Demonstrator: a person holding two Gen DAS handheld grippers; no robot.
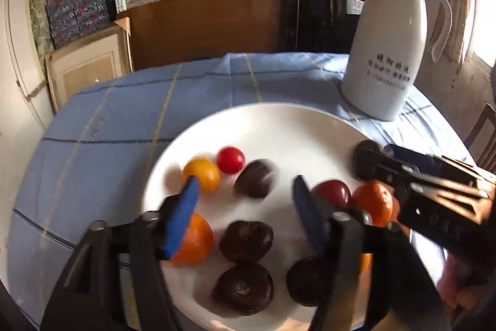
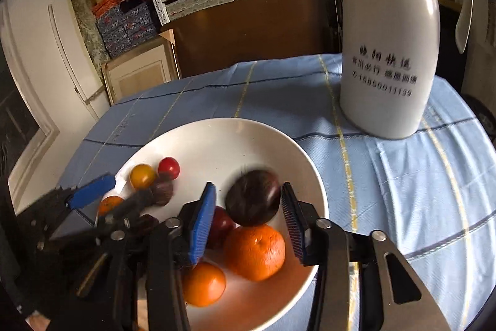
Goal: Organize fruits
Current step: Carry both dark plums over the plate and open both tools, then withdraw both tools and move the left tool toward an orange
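A white plate [image 1: 279, 120] [image 2: 217, 132] on the blue tablecloth holds a red cherry tomato [image 1: 230, 159], a yellow tomato [image 1: 201, 174], oranges [image 1: 193, 241] [image 2: 254, 252] and several dark purple fruits [image 1: 246, 241]. My left gripper [image 1: 246, 179] hovers open over the plate, and a blurred dark fruit [image 1: 254, 179] lies just past its tips, untouched by the pads. My right gripper [image 2: 248, 185] is open above the plate's right side. A blurred dark fruit [image 2: 252, 197] sits in the gap, with no pad pressing on it. Each gripper also shows in the other's view.
A tall white thermos jug [image 1: 387, 51] [image 2: 387, 51] stands on the cloth behind the plate to the right. The blue tablecloth [image 2: 403, 176] drapes the round table. Shelves of boxes and a brown board rise beyond the table's far edge.
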